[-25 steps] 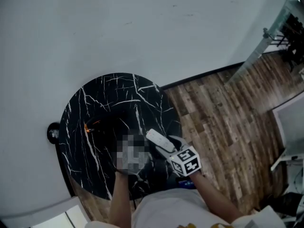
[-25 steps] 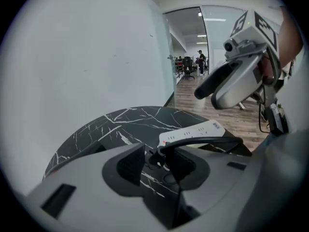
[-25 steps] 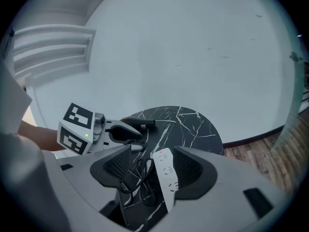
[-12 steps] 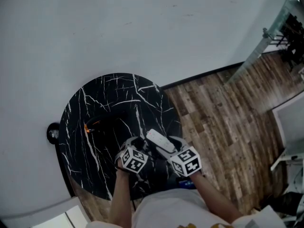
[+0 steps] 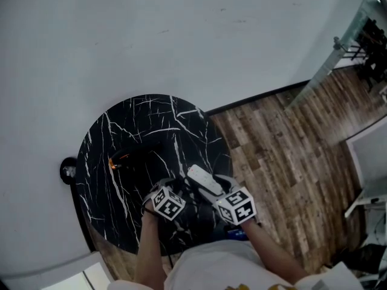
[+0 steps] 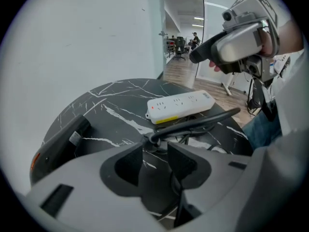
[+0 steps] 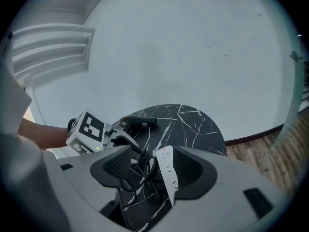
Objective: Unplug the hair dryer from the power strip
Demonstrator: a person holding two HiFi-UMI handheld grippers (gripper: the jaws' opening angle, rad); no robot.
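My left claw [image 6: 154, 151] had dropped to the marble surface [image 6: 120, 100] and was opening wide off the hair dryer's plug [image 6: 152, 139], which lay just below the white power strip [image 6: 179, 105], apparently unplugged; my right claw [image 7: 150, 153] hung open, empty.

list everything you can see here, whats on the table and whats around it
table: one, black marble with white veins, round, beside the wall
hair dryer: one, black, lying on the table's left part in the head view
power strip: one, white, red light on, on the table's near side
cable: one, black, looped beside the power strip
wall: one, white, behind the table
floor: wood brown, right of the table
left claw: one, grey, jaws opening, nothing between them, the cable's end just past the tips
right claw: one, grey, jaws apart, above the power strip, not touching it
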